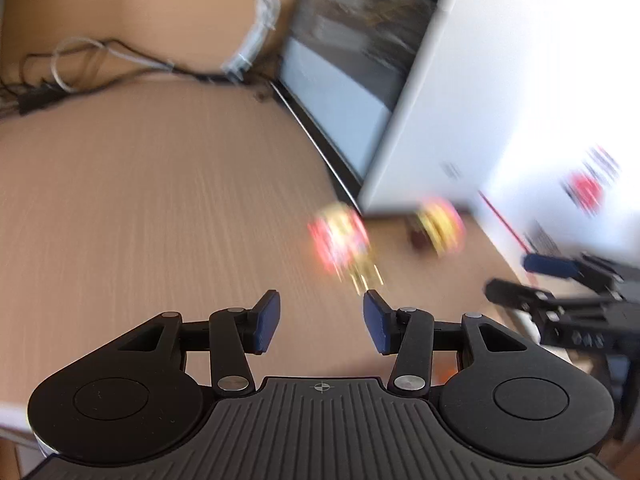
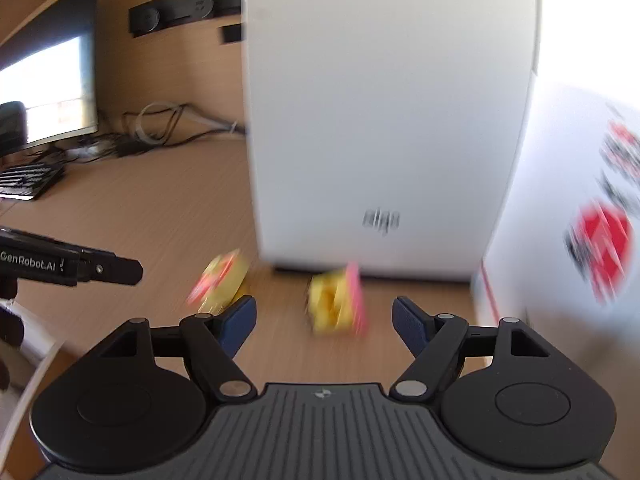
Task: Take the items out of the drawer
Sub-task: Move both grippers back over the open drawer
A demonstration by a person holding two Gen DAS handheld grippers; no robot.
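A: Fingers? Items?
B: Left gripper [image 1: 320, 322] half open, empty. Right gripper [image 2: 324, 322] wide open, empty. Two yellow-pink packets [image 2: 338, 304] [image 2: 220, 282] lie on the desk [image 2: 140, 216], near the white box [image 2: 380, 120] standing at its far side. No drawer in view.
A: Risks?
B: Heavy blur; a hasty reach could bump the packets or box. Open desk lies leftward.

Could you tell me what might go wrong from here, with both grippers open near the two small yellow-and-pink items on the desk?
Both views are smeared, so aim is uncertain. The right gripper could nudge the nearer item against the white box. The left gripper, empty, sits close to the other item and could knock it.
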